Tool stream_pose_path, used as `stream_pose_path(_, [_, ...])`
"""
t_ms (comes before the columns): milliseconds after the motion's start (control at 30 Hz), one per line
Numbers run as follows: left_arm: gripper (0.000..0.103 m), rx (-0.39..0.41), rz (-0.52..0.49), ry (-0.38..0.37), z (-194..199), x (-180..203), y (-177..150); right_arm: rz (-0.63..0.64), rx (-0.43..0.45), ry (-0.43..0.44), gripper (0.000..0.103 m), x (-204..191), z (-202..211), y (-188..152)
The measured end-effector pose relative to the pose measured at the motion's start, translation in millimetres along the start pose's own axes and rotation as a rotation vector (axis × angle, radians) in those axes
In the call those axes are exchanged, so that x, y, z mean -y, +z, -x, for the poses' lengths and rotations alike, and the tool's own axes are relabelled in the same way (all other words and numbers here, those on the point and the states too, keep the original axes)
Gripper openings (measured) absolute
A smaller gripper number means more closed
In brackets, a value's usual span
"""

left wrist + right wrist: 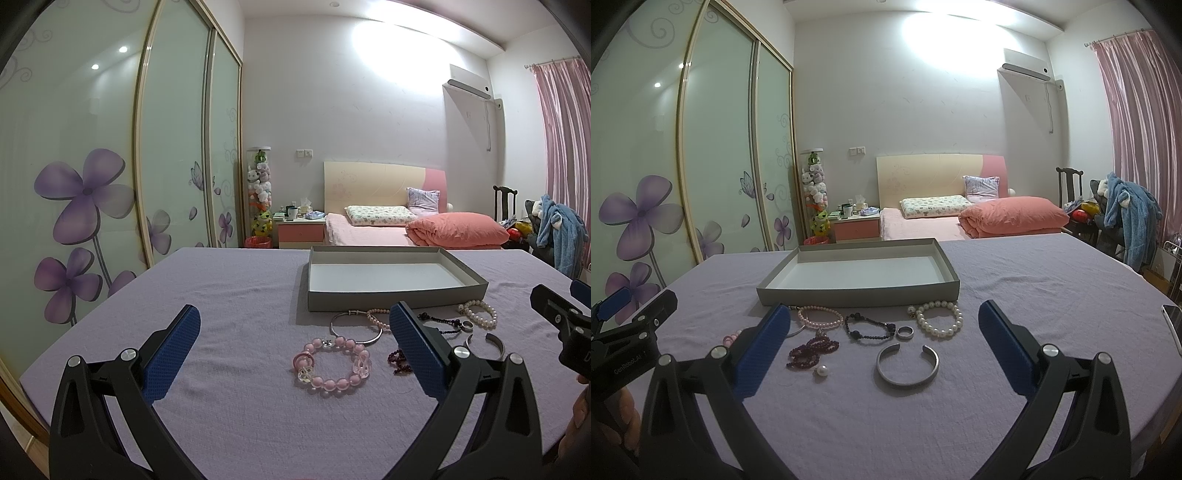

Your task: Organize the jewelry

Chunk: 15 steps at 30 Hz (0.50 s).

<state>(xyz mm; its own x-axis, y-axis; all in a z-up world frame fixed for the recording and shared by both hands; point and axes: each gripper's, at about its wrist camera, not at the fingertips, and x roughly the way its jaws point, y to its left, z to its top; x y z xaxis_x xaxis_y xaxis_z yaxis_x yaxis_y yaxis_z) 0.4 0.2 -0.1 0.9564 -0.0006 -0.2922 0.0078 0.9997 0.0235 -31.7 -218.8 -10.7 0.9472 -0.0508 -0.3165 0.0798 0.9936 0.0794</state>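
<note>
Both grippers hover over the lavender-covered table point(1034, 280), each with its 2 fingers spread wide and nothing between them. No piece has reached the grey box point(857, 293), which sits open and bare at the far side of the jewelry.

Left gripper point(295, 347): the pink bead bracelet point(332, 363) lies flat on the cloth straight ahead, almost centred in the gap between the blue pads point(173, 354). It is the nearest piece to this gripper. The thin silver hoop point(356, 326) lies just beyond it, toward the box.

Right gripper point(884, 347): the silver cuff point(907, 365) lies flat directly ahead, near the middle of the finger gap, its open break facing away toward the box. Beyond it, in a row just in front of the box wall: white pearl bracelet point(940, 319), small ring point(905, 332), dark bead bracelet point(870, 328), pink pearl strand point(818, 317). A purple bead cluster point(812, 350) and a loose pearl point(822, 371) lie near the right gripper's left finger.

Judgement: the cuff belongs to the right gripper, the pink bead bracelet to the left; neither needs to cross over. The cuff's long span runs left to right, across the finger gap, so a pinch across its band at the near curve looks more workable than spanning the whole piece. The box lies straight beyond both targets, so the carry is forward.
</note>
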Motion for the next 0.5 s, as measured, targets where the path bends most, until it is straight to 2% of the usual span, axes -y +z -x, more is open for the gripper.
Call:
stream_pose_path(133, [0.101,-0.016,0.000,0.010,-3,-1,-1,-0.005,-0.025,-0.002,0.099,1,-4,-1])
stream_pose_path(233, [0.101,-0.069,-0.004,0.018,-12,-3,-3,-0.012,-0.082,-0.002,0.099,4,-19,-5])
stream_pose_path(400, [0.101,-0.195,-0.008,-0.007,-32,-6,-8,-0.002,-0.272,-0.042,0.099,15,-58,-26])
stream_pose_path(500, [0.101,-0.266,-0.007,-0.018,-48,-12,-10,-0.008,-0.349,-0.066,0.099,19,-72,-35])
